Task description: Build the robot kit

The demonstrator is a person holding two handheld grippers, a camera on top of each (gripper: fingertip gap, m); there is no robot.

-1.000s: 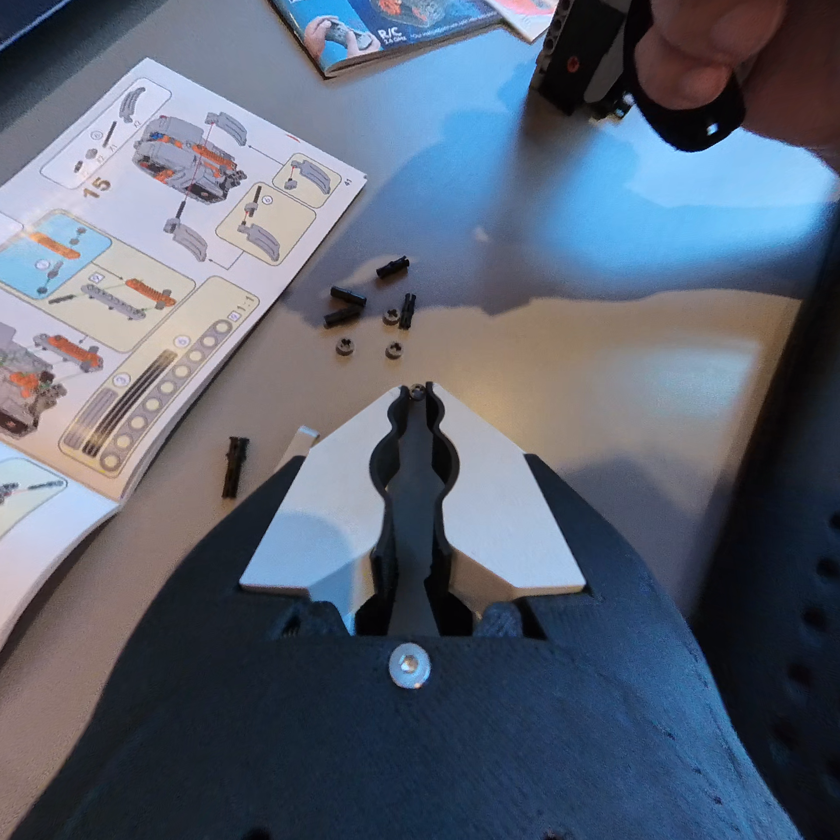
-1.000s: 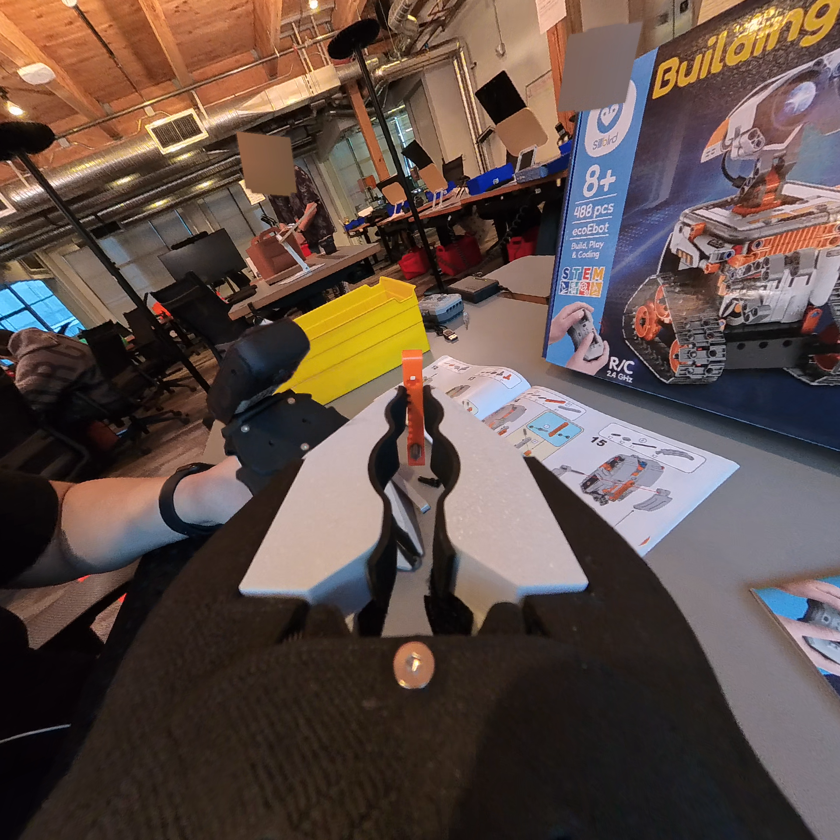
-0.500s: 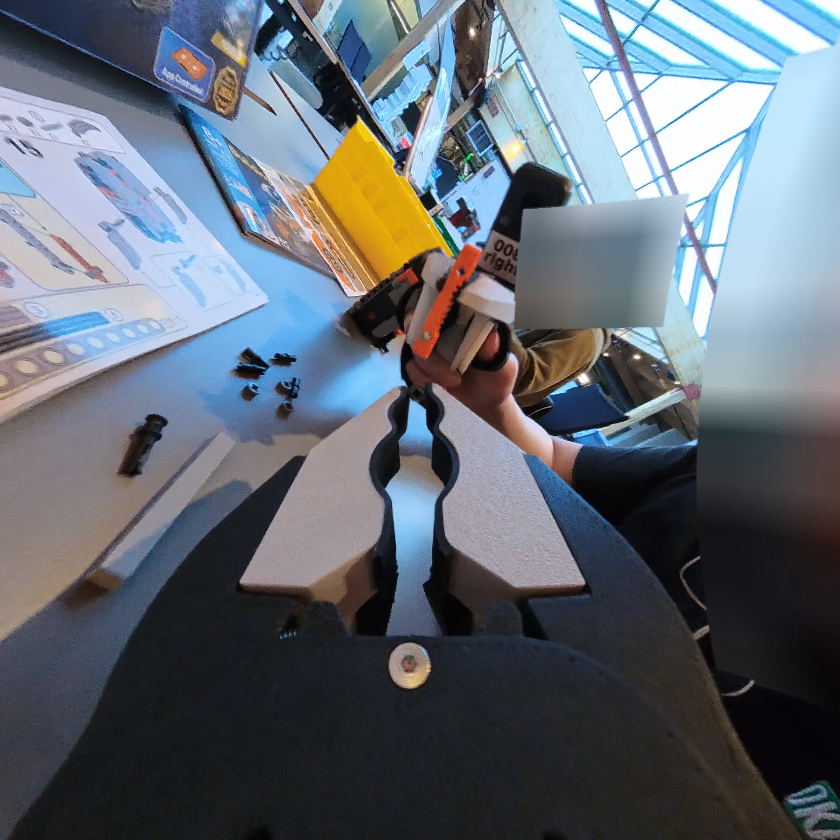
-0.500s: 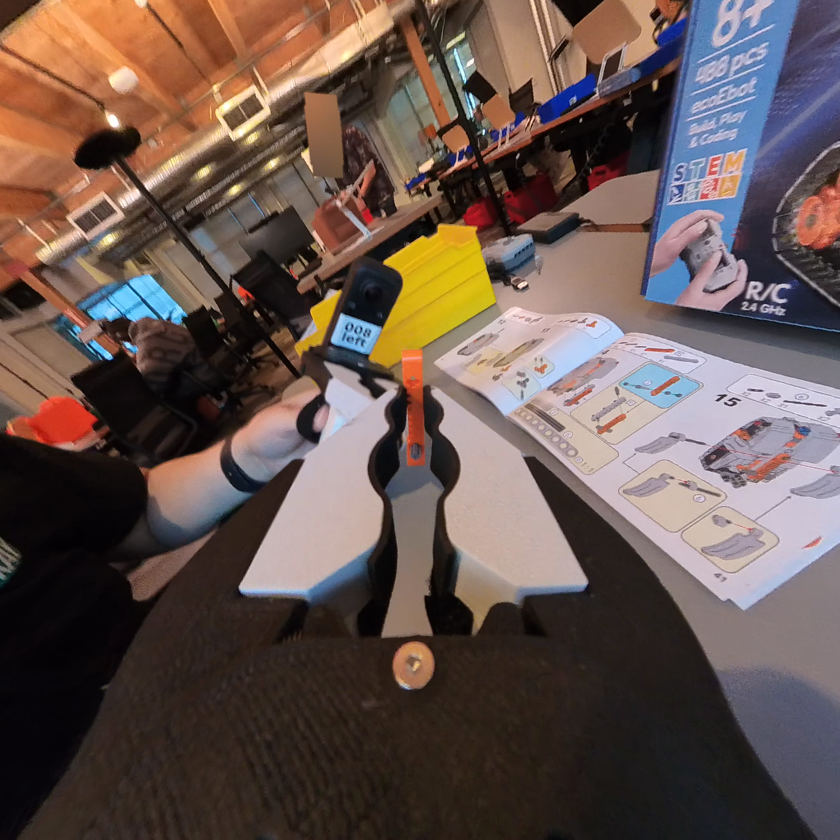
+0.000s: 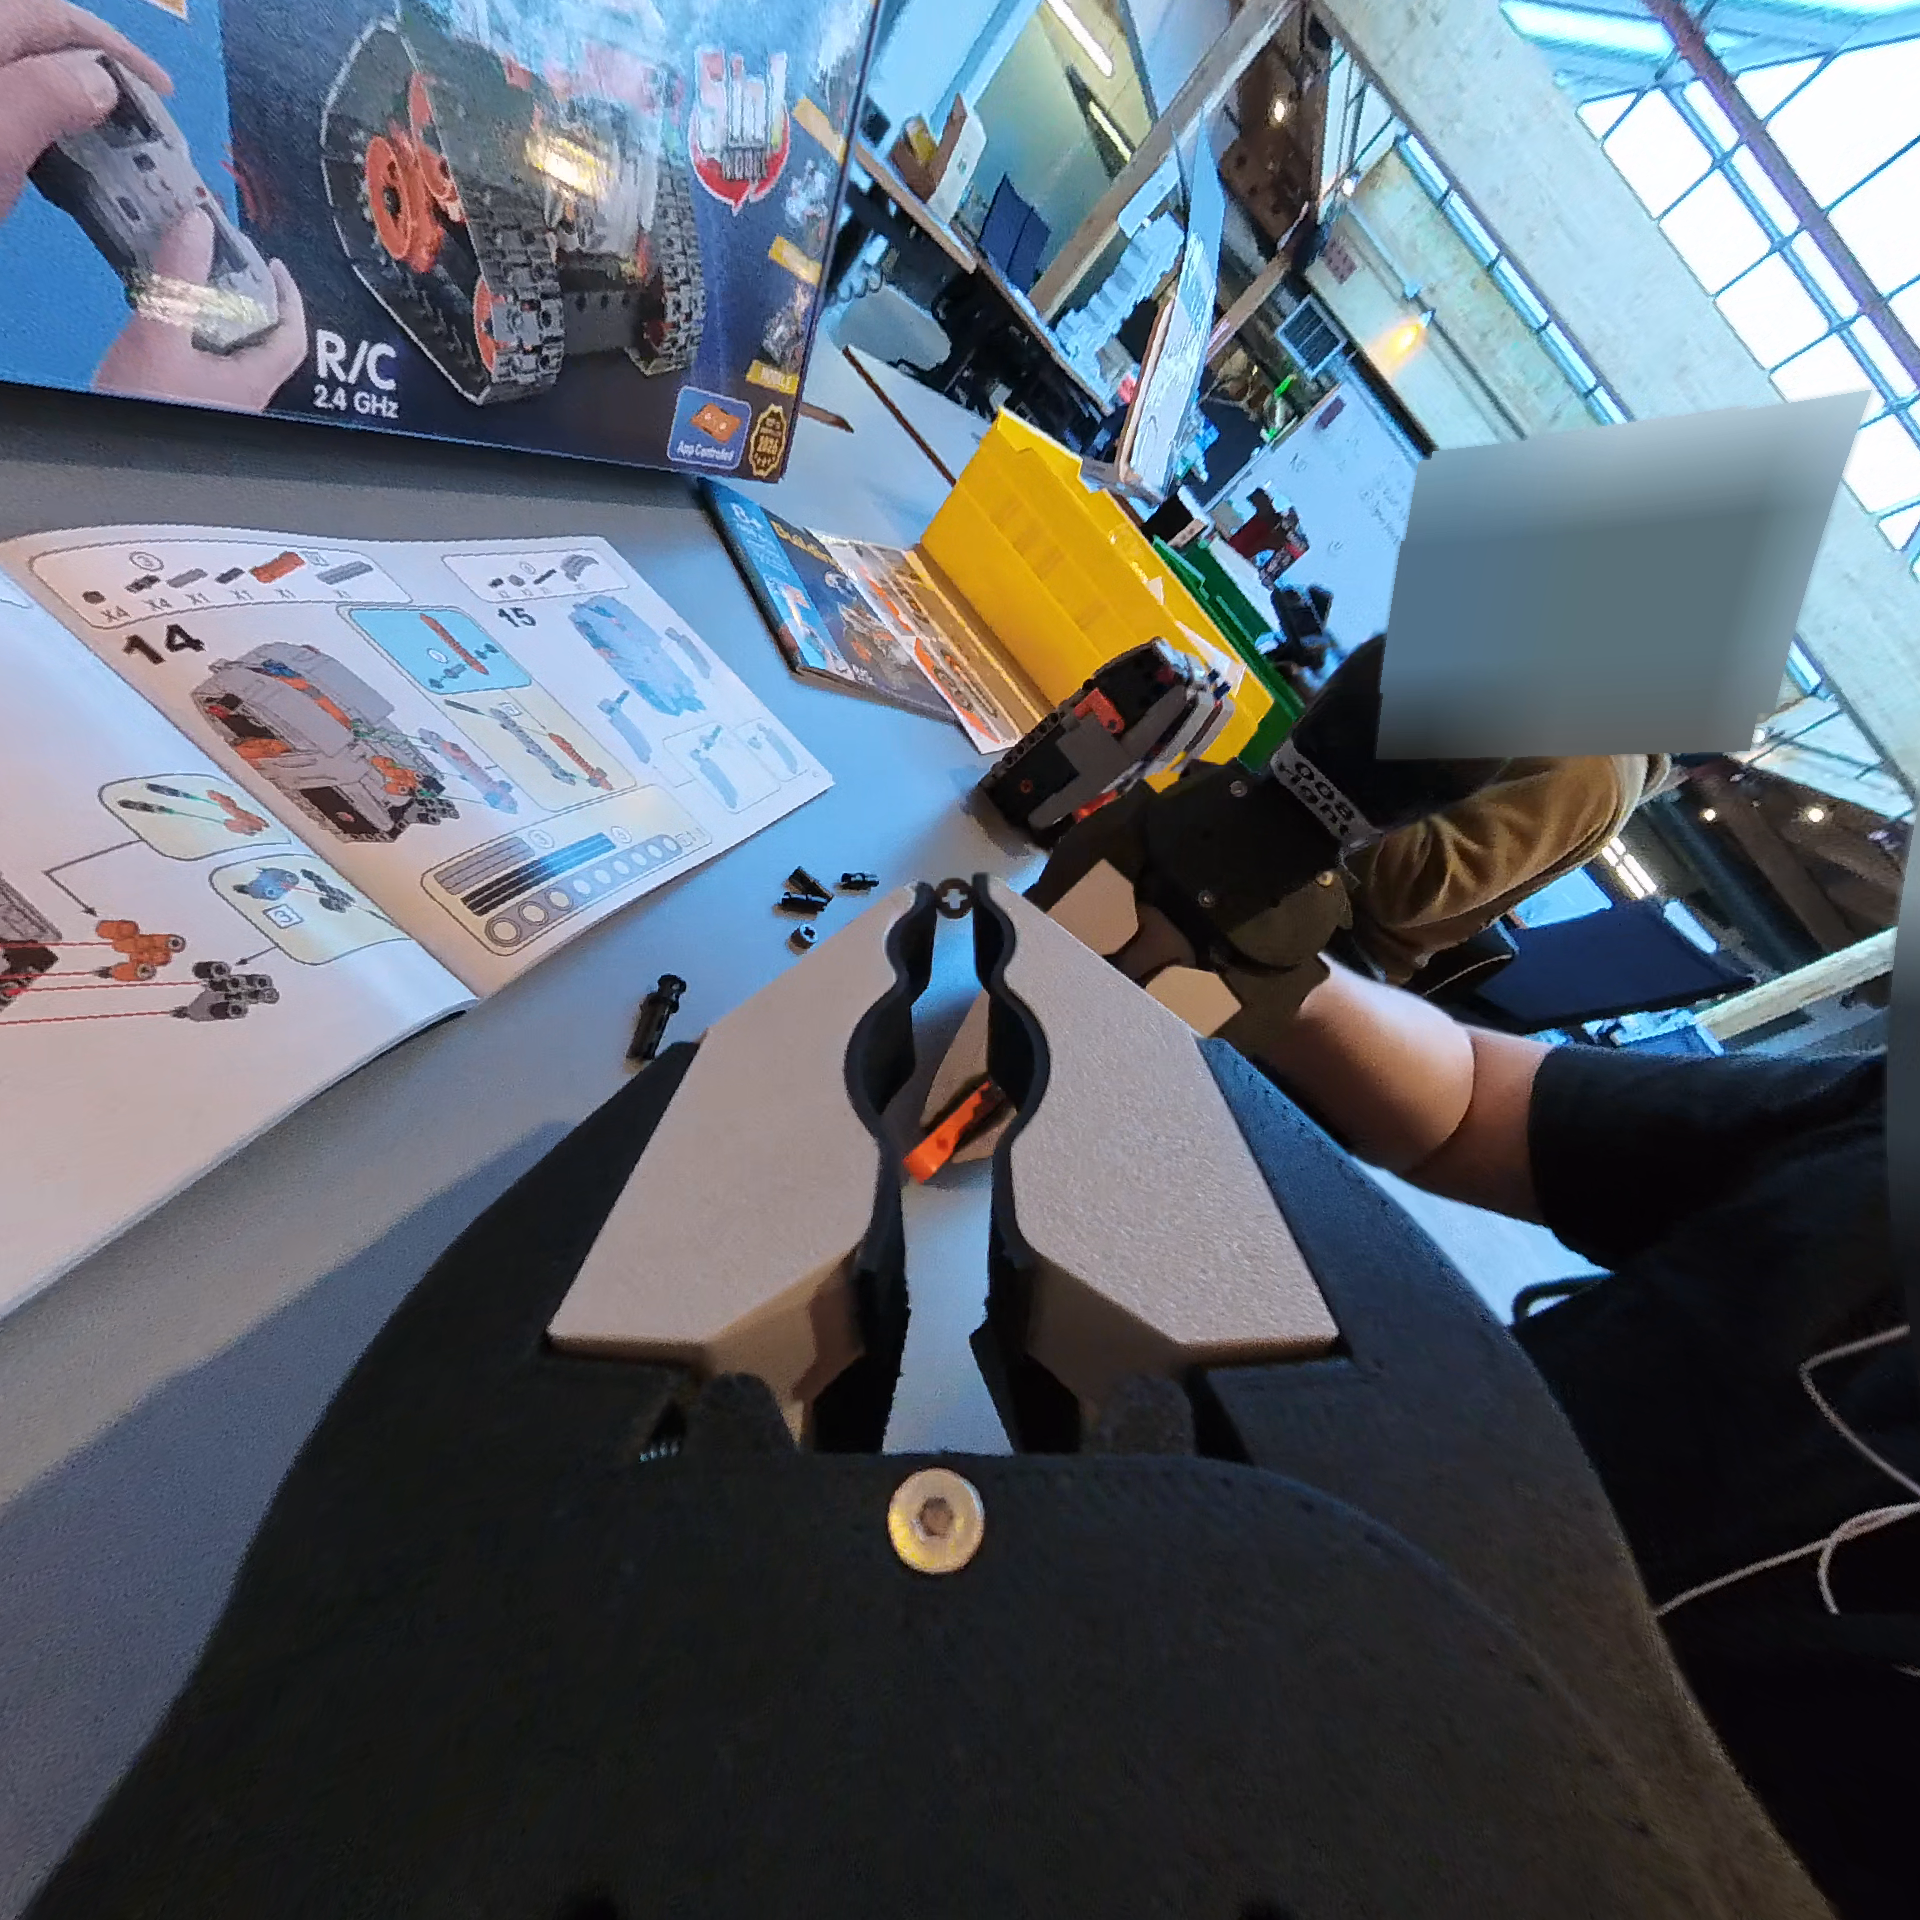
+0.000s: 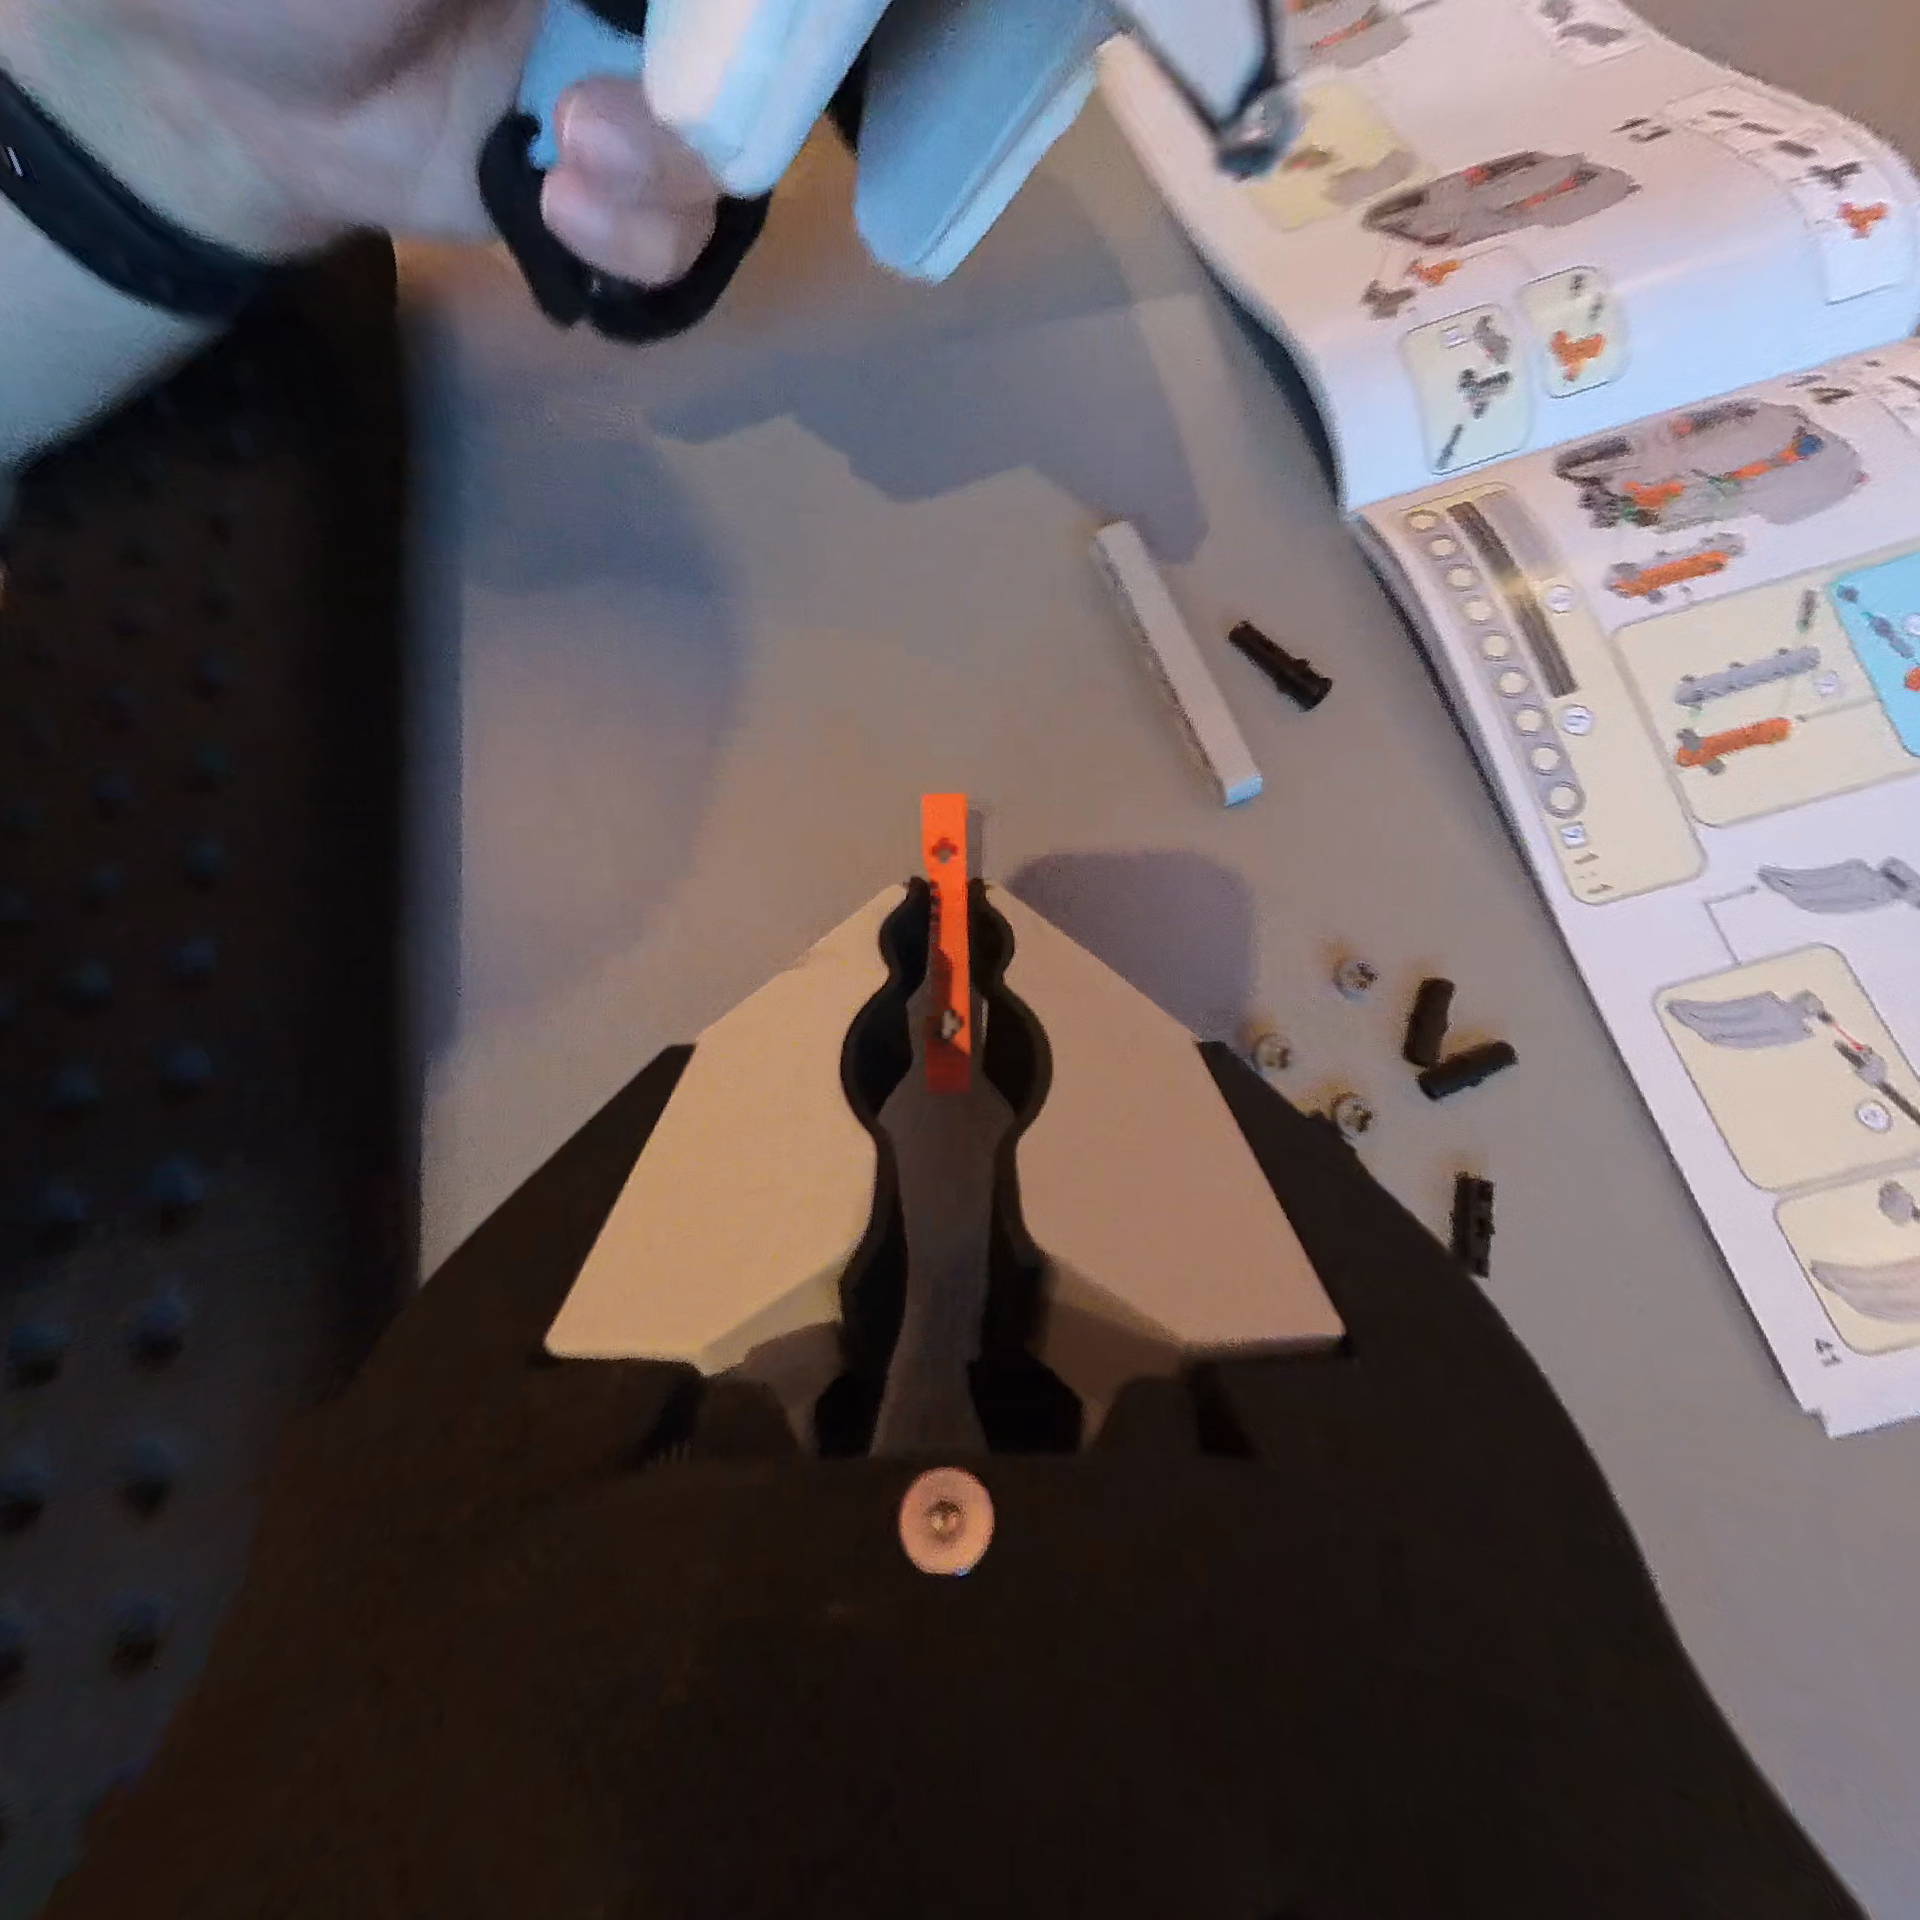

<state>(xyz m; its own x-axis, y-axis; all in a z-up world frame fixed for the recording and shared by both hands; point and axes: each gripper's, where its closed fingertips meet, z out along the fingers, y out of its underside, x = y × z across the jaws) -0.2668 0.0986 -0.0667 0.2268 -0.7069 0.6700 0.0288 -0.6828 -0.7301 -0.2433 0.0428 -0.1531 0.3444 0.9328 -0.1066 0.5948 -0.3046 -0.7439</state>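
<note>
My left gripper (image 5: 954, 894) is shut on a small dark bush (image 5: 954, 900) pinched at its tips, held above the grey table (image 5: 312, 1195). My right gripper (image 6: 948, 891) is shut on a thin orange beam (image 6: 945, 862) that sticks out past its tips, pointing down at the table (image 6: 675, 727). The orange beam (image 5: 948, 1130) also shows through the gap of my left fingers. In the right wrist view the left gripper (image 6: 1252, 135) hangs blurred at the top, with its hand (image 6: 312, 114) beside it.
An open instruction booklet (image 5: 312, 779) lies left, with a toy box (image 5: 416, 208) behind it. A yellow bin (image 5: 1081, 592) and a part-built model (image 5: 1117, 743) stand beyond. A white beam (image 6: 1174, 665), black pins (image 6: 1455, 1049) and grey bushes (image 6: 1351, 977) lie loose. A black studded mat (image 6: 156, 935) lies left.
My left gripper has lifted off the table and tilted up with the bush. My right gripper has swung down to face the table, still holding the orange beam.
</note>
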